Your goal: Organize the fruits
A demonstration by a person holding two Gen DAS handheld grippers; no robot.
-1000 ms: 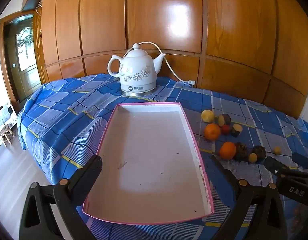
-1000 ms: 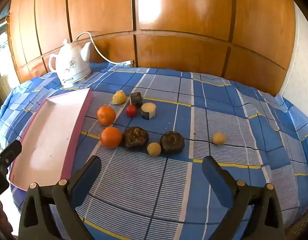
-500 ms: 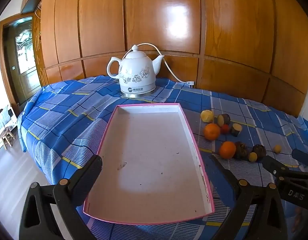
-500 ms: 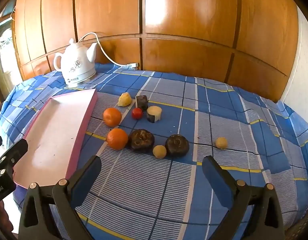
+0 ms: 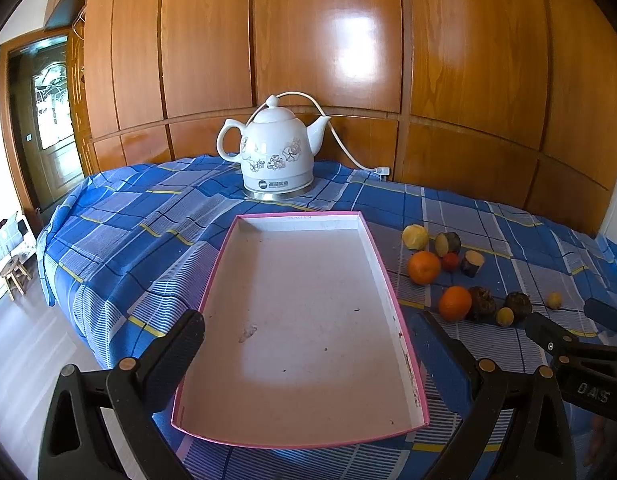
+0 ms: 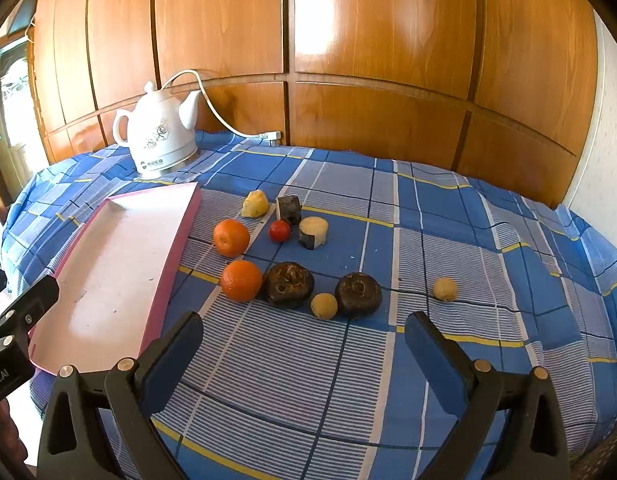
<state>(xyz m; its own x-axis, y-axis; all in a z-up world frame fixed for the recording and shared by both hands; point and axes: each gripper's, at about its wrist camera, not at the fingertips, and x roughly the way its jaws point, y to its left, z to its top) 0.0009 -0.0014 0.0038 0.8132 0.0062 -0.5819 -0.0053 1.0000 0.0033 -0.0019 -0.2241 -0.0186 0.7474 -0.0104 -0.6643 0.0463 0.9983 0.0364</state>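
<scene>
The left gripper [image 5: 306,344] hangs over the near end of the tray [image 5: 388,280], jaws wide apart and holding nothing. The right gripper [image 6: 302,340] hovers over bare cloth [image 6: 448,220] short of the fruit, jaws likewise spread and empty; seen from the left wrist, its body reads "DAS".

The tray is a shallow pink-edged box with a white floor, its long axis running away from the grippers toward the kettle [image 5: 274,156]. It holds no fruit.

All the fruit lies on the worktop just right of the tray. The near row, left to right: an orange [image 6: 241,281] touching a dark wrinkled fruit [image 6: 289,283], a small tan ball [image 6: 324,305], a second dark fruit [image 6: 358,293], and another tan ball [image 6: 445,289] set apart. Behind them sit a second orange [image 6: 231,237], a tomato [image 6: 279,231] and a dark-skinned cut piece [image 6: 313,232] with its pale face up, then a yellow lump [image 6: 256,203] and a dark cube-like piece [image 6: 289,209].

Farthest stands the white flowered kettle, spout to the right, its label too small to read.
</scene>
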